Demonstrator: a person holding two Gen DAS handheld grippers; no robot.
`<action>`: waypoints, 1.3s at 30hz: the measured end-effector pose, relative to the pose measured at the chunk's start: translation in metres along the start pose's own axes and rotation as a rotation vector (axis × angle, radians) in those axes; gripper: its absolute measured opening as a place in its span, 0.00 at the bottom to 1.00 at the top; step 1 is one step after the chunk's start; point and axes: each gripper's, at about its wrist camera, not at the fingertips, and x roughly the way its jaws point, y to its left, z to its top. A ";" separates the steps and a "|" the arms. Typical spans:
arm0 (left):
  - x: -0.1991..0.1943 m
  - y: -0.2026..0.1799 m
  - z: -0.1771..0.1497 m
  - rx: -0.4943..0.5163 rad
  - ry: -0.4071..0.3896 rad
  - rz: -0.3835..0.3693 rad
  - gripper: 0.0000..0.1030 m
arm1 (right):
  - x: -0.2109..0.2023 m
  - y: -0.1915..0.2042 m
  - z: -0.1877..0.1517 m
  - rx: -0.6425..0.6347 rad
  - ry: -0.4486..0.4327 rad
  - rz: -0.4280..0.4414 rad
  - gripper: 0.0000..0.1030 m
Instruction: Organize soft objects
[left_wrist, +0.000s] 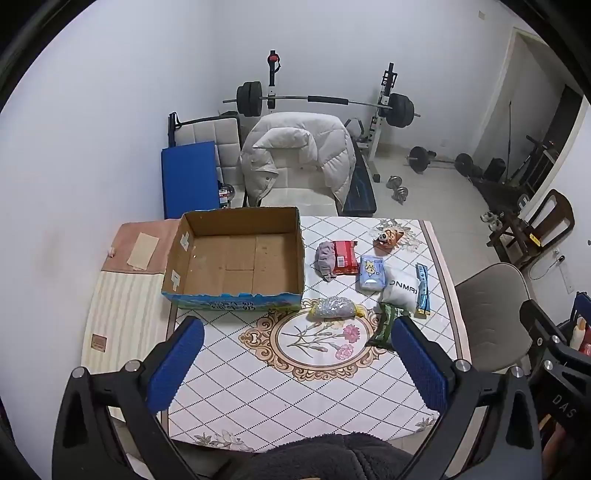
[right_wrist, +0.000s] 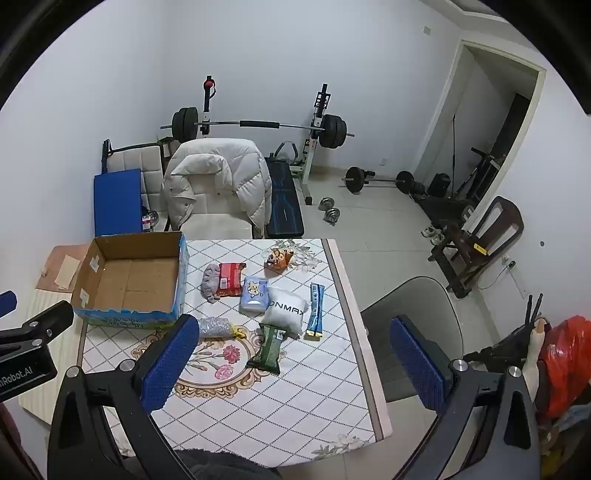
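Left wrist view: open brown cardboard box with nothing inside, sitting on the far left part of the white flowered tablecloth. Soft things in a bunch to the right of it, all apart from the box. Nearest ones: clear bag of silver bits, lying sideways, and green soft packet, long side pointing away and a little to the right. Behind them, white small pillow with letters, light blue tissue pack, red packet and grey cloth lump.

Left gripper tipped down toward the table, blue pads wide apart, holding nothing. Right gripper the same: tipped down, wide, empty.

Green packet just ahead between the right gripper's pads, so probably nearer to the right hand. Box closer to the left hand.
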 end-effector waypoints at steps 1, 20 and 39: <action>0.000 0.000 0.000 -0.001 0.002 0.000 1.00 | 0.000 0.000 0.000 0.003 -0.004 0.002 1.00; -0.005 0.008 0.014 -0.002 -0.013 0.002 1.00 | -0.002 0.001 0.005 -0.002 -0.011 0.001 1.00; -0.015 0.005 0.015 -0.003 -0.032 0.008 1.00 | -0.011 -0.002 0.010 -0.003 -0.030 0.007 1.00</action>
